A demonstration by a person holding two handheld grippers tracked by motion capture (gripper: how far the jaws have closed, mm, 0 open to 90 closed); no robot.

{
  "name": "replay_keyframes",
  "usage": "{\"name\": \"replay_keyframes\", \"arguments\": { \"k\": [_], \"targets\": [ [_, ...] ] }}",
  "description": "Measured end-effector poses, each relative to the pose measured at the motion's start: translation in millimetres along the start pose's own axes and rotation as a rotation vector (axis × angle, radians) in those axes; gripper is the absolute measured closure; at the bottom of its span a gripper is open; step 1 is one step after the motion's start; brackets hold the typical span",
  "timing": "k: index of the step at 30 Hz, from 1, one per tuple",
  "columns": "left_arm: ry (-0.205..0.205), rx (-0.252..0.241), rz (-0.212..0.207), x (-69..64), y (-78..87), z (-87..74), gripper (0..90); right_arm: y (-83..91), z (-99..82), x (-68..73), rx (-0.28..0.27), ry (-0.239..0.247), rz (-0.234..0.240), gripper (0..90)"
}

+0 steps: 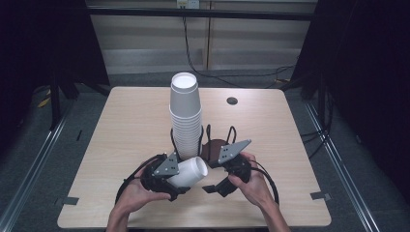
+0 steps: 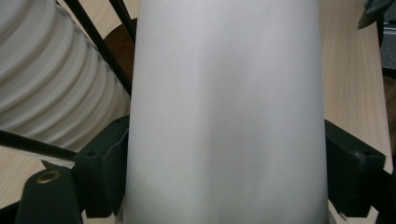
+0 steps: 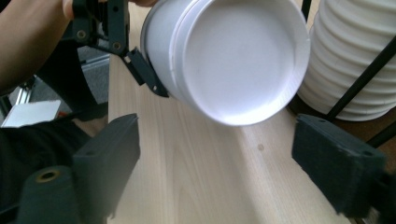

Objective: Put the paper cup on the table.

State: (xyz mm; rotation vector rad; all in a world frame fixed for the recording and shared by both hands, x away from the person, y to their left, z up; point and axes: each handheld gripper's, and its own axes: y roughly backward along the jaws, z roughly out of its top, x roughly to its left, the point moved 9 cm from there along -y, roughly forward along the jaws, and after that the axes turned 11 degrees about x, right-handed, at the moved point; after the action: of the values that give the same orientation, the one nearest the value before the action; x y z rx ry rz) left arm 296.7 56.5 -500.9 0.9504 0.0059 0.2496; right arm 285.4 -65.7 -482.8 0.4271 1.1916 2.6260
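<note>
Wooden tabletop [image 1: 121,145] beneath everything. At its middle, tall stack of white paper cups [image 1: 185,113] standing in a black wire holder [image 1: 203,140]. Just in front, one loose cup [image 1: 189,173] lying sideways above the tabletop, clamped across its wall by the left tongs [image 1: 180,181], rim toward the right tongs [image 1: 212,186]. Right tongs wide, empty, just beside that rim. Step in hand, likely: single cup pulled free, ready for a handover or placing; next move calls for the right tongs closing on the rim. Right gripper view: cup's open mouth [image 3: 238,60]. Left gripper view: blank cup wall [image 2: 224,112], stack ridges [image 2: 51,79]; possibly two nested cups, hard to tell.
</note>
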Motion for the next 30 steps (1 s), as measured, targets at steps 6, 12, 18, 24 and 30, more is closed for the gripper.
{"name": "replay_keyframes", "arguments": {
  "k": [6, 12, 18, 24, 30],
  "targets": [
    [-0.043, 0.052, -0.014, -4.4, -3.5, 0.2, 16.3, 0.2, -4.2, -0.2, 0.036, 0.005, 0.004, 13.5],
    [-0.075, 0.09, -0.017, -9.7, -6.7, 1.5, 16.3, -4.2, -11.6, 6.1, 0.121, 0.0, 0.068, 19.1],
    [-0.086, 0.109, -0.025, -14.0, -12.0, 3.1, 16.2, -10.5, -19.4, 4.0, 0.22, 0.014, 0.084, 18.0],
    [-0.123, 0.166, -0.03, -18.0, -21.9, -0.3, 16.3, -18.5, -22.3, -1.6, 0.255, 0.003, 0.072, 16.8],
    [-0.138, 0.17, -0.029, -21.6, -21.3, 0.9, 16.3, -20.5, -18.0, -0.9, 0.276, 0.033, 0.08, 17.1]
  ]
}}
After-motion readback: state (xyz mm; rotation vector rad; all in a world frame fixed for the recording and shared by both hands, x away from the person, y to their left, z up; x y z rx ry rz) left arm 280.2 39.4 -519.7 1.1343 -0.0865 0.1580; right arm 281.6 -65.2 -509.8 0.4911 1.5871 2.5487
